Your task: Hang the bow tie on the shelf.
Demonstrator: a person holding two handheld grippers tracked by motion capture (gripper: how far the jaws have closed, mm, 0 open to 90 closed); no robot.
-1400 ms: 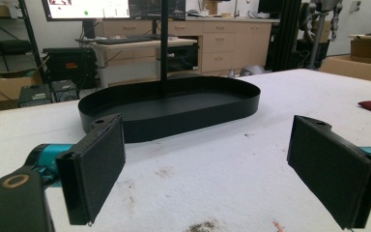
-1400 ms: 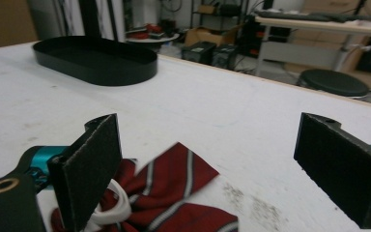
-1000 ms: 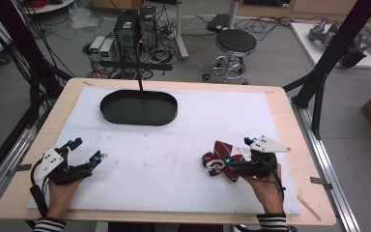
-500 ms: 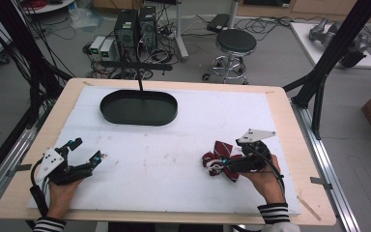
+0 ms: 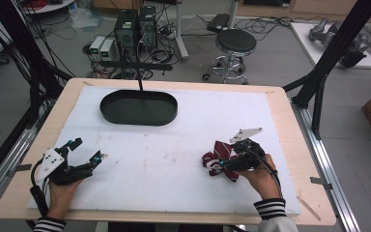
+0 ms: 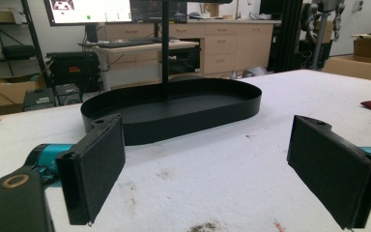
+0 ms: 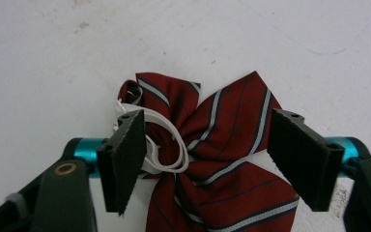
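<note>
Your right gripper [image 7: 207,159] is coming down over the bow tie [image 7: 222,145], and its jaws have just been closing: they are now standing part-way shut, one on each side of the knot, with the pads not yet pressing on the cloth. So it is straddling the bow and holding nothing so far. Your left gripper [image 6: 207,179] is resting wide open on the mat [image 5: 174,159] with nothing between its jaws, facing the tray [image 6: 174,108].

The bow tie [image 5: 221,159] is lying flat on the mat at your near right, well apart from the tray [image 5: 139,107] at the far side.

You are probably dealing with something very light and soft here: striped cloth that will likely fold and flop rather than hold its shape, so a wing pinched at its tip would sag. The white elastic loop [image 7: 166,145] beside the knot looks thin and springy and may snag on a pad. The bunched middle, where the wings meet, is likely the firmest and thickest place to grip, and that is about where your jaws are closing.

In the right gripper view the wings are fanning out from the knot, the broad ones running toward the gripper and up to the right, a small one up to the left. In the high view its long axis is running roughly across the table, left to right.
</note>
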